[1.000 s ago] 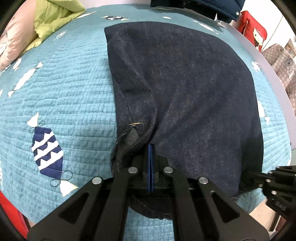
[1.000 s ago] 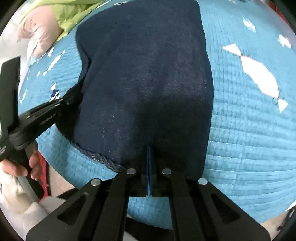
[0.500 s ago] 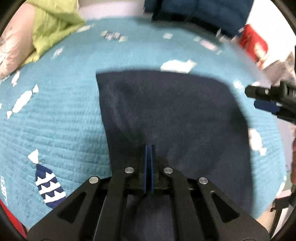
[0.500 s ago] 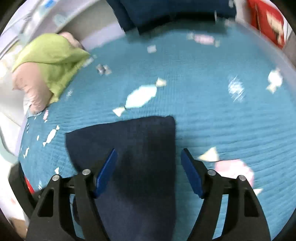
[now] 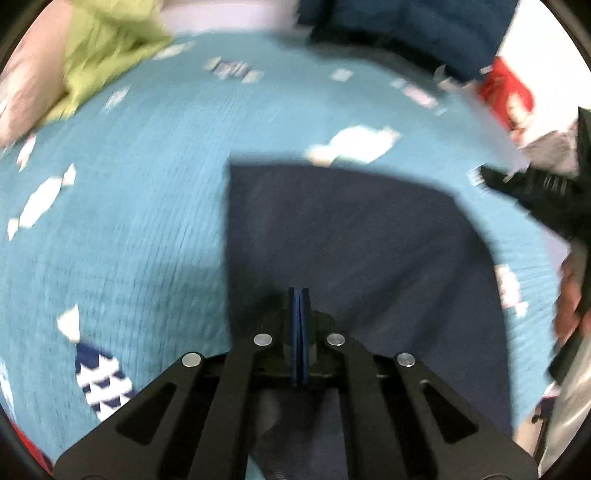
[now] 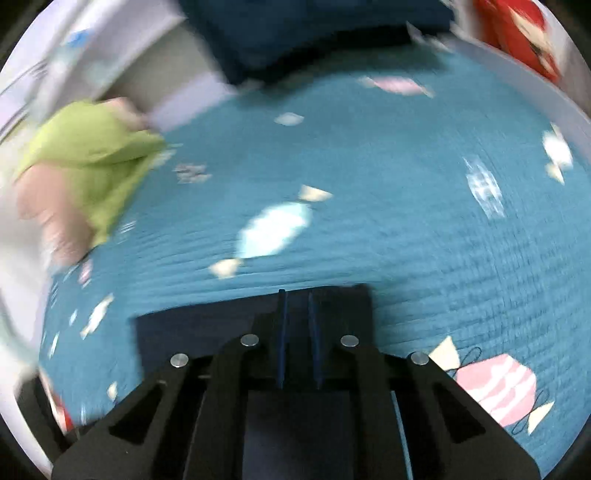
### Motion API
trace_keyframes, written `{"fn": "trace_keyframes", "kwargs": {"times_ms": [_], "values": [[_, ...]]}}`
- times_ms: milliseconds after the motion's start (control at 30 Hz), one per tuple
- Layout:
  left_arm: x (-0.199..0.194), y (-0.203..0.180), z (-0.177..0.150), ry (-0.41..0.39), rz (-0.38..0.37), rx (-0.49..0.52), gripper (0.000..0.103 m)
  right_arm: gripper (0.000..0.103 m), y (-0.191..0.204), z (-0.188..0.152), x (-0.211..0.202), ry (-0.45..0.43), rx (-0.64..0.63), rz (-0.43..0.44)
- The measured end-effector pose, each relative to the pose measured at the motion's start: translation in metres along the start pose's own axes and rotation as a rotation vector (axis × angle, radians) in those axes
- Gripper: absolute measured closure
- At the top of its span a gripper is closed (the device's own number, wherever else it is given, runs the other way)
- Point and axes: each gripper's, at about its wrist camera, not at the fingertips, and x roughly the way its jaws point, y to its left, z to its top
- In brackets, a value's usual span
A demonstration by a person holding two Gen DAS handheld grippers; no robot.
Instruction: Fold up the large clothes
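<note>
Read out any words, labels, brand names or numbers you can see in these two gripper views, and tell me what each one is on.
None can be read.
The right gripper carries pale marks on its side in the left wrist view, too blurred to read.
The red item shows a white picture, no letters that can be made out.
The teal quilt has only candy shapes, no text.

Bed [image 5: 155, 236] with teal quilt [image 6: 388, 206], candy print. Folded dark jeans [image 5: 354, 251] flat on it, lower centre of the left view. Green cloth [image 5: 110, 48] over pink pillow [image 5: 26, 85] at upper left. Navy garment [image 6: 295, 29] at the top edge.
</note>
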Motion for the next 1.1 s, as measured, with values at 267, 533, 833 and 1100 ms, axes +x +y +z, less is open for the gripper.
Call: {"fn": "trace_keyframes", "kwargs": {"times_ms": [267,533,833,1100], "values": [[0.092,0.006,0.053,0.025,-0.166,-0.134,0.1,0.103,0.006,-0.033,0.077,0.112,-0.094,0.0],[0.064,0.045,0.052,-0.007,-0.136,-0.231,0.1,0.101,-0.083,-0.036,0.003,0.06,0.084,-0.225],[0.026,-0.022,-0.008,0.105,-0.19,-0.007,0.1,0.1,0.016,-0.084,-0.001,0.156,-0.108,0.013],[0.002,0.019,-0.084,0.184,-0.144,-0.094,0.101,0.103,-0.008,-0.144,-0.04,0.299,-0.085,0.037]]}}
